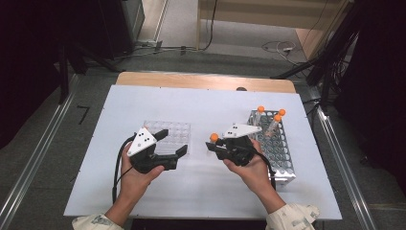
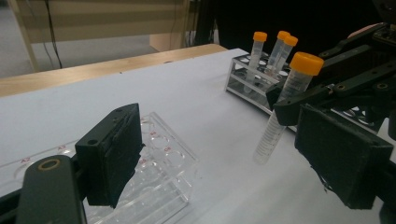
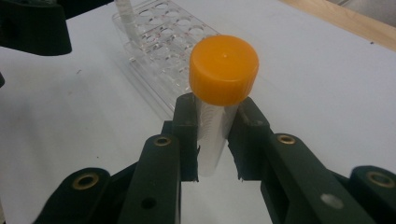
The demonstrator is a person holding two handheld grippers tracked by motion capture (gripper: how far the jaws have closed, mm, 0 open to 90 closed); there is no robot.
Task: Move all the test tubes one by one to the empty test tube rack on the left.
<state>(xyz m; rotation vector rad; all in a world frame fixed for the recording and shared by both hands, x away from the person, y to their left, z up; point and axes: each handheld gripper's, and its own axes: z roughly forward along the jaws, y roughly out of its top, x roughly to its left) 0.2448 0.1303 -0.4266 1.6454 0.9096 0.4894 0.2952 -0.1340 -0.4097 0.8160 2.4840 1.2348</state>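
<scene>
While the right gripper pinches the orange-capped tube upright above the counter, the left gripper – jaws spread – waits just to its left, over the clear well plate, nearer than the rack.

Tube: clear body, fine printed scale lines, bright orange cap.
Three rack tubes: clear, orange caps.
Rack: silvery metal, grid of round holes.
Well plate: clear plastic, rows of round wells, small red lettering along edge.
Left gripper: black, white three-cornered plate with black dots.
Right gripper: black, same white dotted plate; brass-coloured rivets on jaws.
Tabletop: white sheet, light wood strip at far edge.
Sleeves: pale cream, faint mottled pattern.
</scene>
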